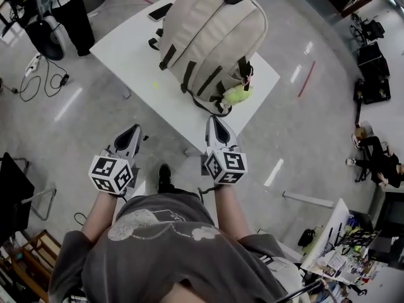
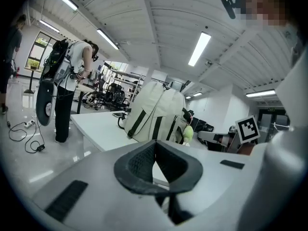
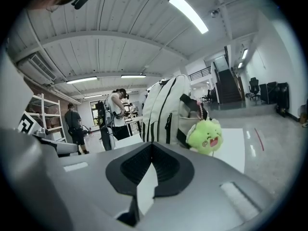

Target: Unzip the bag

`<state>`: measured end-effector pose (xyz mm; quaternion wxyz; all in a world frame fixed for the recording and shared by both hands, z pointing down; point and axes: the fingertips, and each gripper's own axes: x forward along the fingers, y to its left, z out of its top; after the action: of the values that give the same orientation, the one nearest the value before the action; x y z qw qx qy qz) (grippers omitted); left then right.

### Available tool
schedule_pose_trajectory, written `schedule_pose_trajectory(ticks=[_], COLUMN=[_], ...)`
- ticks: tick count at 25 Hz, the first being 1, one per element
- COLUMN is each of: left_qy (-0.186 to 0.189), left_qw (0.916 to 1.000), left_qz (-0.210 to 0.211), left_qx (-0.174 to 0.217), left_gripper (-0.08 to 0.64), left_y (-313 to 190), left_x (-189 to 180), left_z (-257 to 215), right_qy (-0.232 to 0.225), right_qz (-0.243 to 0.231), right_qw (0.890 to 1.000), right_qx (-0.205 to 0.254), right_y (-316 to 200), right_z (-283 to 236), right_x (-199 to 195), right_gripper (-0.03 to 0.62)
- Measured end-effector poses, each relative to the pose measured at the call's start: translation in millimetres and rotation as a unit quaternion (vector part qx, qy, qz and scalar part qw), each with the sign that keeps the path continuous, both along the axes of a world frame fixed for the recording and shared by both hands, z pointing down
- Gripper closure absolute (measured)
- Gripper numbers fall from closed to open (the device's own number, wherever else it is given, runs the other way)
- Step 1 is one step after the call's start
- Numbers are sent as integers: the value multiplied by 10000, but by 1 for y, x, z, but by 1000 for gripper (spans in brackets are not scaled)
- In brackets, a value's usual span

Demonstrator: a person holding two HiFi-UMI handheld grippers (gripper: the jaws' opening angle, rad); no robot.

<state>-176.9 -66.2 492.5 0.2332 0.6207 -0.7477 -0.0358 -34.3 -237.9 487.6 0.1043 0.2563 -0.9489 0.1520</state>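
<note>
1. jaws on your left hand-held gripper (image 1: 134, 130) and right hand-held gripper (image 1: 213, 121) are pressed together, holding nothing, near the desk's (image 1: 129, 55) front edge.
2. beyond them, the bag (image 1: 211, 30) sits on the desk, with a green plush charm (image 1: 237, 95) at its near end.

No legible text, brand or number in any view. Only signs: black-and-white square markers on the cube (image 1: 112, 172) of the left gripper (image 1: 133, 133) and the cube (image 1: 225, 165) of the right gripper (image 1: 213, 124). These are patterns, no letters. Bag (image 1: 211, 33) ahead of both grippers: no readable label.
</note>
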Motion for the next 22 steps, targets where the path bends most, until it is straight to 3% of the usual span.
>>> schedule_pose_trajectory(ticks=[12,22], left_qy=[-111,-157], left_qw=[9998,9962], left_qz=[-76,857], left_qx=[-139,-61], left_gripper=[554,554], left_y=[-17,-80], left_x=[-22,-51], left_z=[-1,-7], right_qy=[-16,87], right_qz=[-91,629], right_qw=[9999,9979], right_qx=[78,152], right_y=[-29,-54], right_z=[-2,-7], right_x=[-21,-34], right_gripper=[592,592])
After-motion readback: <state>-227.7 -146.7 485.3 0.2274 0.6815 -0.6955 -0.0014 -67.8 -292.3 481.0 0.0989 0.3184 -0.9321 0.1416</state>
